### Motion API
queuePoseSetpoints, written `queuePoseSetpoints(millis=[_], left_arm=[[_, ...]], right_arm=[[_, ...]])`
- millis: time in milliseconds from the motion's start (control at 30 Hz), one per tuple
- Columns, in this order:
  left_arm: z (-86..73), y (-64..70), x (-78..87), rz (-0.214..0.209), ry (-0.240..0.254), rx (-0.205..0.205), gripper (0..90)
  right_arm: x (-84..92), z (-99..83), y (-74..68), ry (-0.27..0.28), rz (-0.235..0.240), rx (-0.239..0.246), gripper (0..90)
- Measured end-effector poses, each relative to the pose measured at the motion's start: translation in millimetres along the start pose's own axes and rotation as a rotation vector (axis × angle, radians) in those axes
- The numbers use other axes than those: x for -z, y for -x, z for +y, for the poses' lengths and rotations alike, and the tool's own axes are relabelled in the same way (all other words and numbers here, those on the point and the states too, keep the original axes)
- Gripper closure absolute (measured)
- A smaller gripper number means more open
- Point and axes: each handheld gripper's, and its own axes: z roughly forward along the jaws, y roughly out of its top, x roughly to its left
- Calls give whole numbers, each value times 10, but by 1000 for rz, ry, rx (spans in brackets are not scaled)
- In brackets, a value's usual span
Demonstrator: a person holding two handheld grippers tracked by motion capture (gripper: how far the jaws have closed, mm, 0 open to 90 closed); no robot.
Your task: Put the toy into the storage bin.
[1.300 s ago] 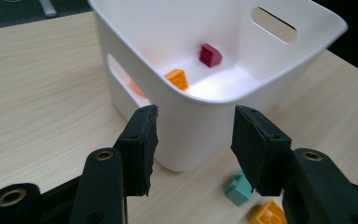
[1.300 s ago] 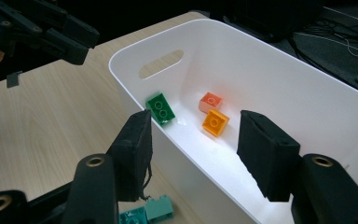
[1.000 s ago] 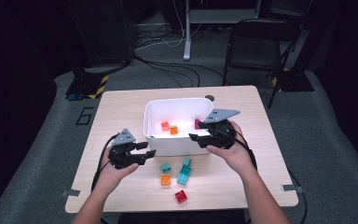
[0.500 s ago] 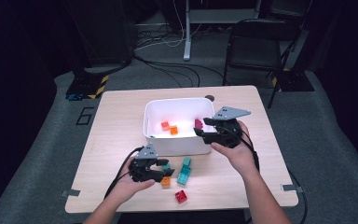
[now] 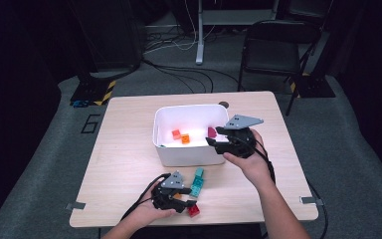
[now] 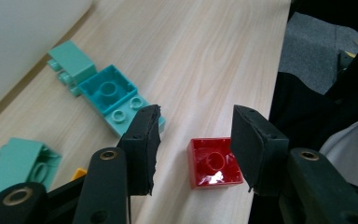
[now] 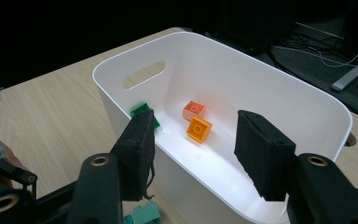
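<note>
1. I judge the job to be moving loose bricks into the white bin. Part of it looks done: an orange brick, a lighter orange brick, a green one and a dark pink one lie inside.
2. Left on the near table: a red brick, teal bricks and a small orange piece.
3. My left gripper is released, its jaws straddling the red brick, not touching.
4. My right gripper hangs released and empty over the bin's near right rim.

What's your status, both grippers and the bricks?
Left gripper open, red brick between jaws. Right gripper open, empty, over white bin. Nothing blocking.
</note>
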Motion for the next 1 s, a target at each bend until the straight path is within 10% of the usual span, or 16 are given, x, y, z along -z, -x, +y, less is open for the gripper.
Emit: queuePoseSetpoints(millis=[1000], left_arm=[[-154,69,-299,-22,-123,-36,563]], right_arm=[[32,-22,40,14,-18,-2,479]])
